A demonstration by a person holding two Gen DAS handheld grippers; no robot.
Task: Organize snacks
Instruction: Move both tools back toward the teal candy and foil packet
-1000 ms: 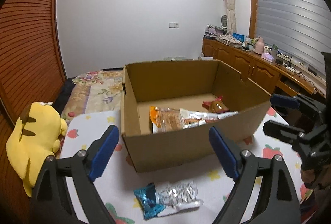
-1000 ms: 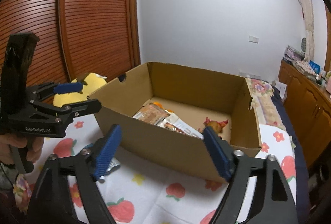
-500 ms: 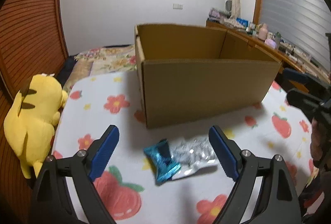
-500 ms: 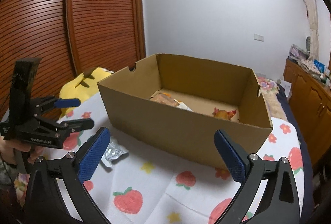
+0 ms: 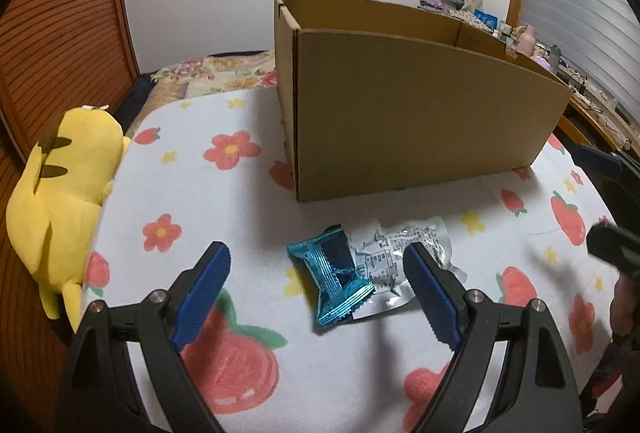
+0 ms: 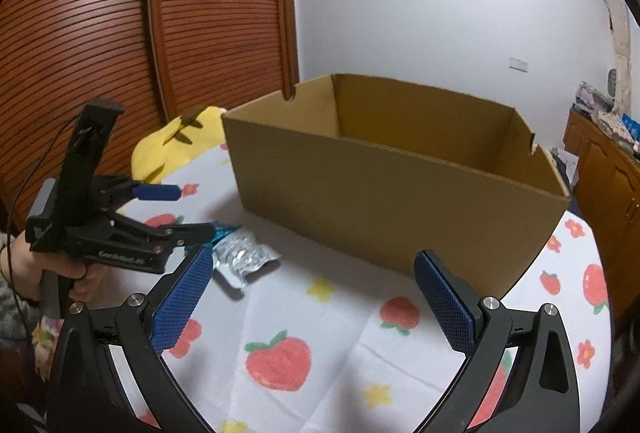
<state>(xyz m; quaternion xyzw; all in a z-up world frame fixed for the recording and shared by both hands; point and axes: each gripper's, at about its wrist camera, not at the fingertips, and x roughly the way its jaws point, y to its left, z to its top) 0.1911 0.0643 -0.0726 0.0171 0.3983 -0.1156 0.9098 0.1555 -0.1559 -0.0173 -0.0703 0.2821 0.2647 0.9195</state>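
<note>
An open cardboard box (image 5: 420,113) stands on the flower-and-strawberry cloth (image 5: 224,201); its floor is hidden from both views. In front of it lie a teal snack packet (image 5: 336,281) and, touching it, a silver packet (image 5: 404,253). My left gripper (image 5: 316,259) hangs open just above them, its fingers either side of the pair and not touching. In the right wrist view the left gripper (image 6: 184,211) covers part of the teal packet (image 6: 222,231), with the silver packet (image 6: 244,257) beside it. My right gripper (image 6: 314,261) is wide open and holds nothing, facing the box (image 6: 380,201).
A yellow plush toy (image 5: 60,201) lies at the cloth's left edge. Slatted wooden doors (image 6: 100,33) stand behind it. A wooden cabinet (image 6: 608,185) with clutter on top runs along the right wall. The right gripper (image 5: 600,201) shows at the left wrist view's right edge.
Both grippers have sunk, so the snacks inside the box are out of sight. The left gripper came down over the two packets. The right jaws opened wider.
</note>
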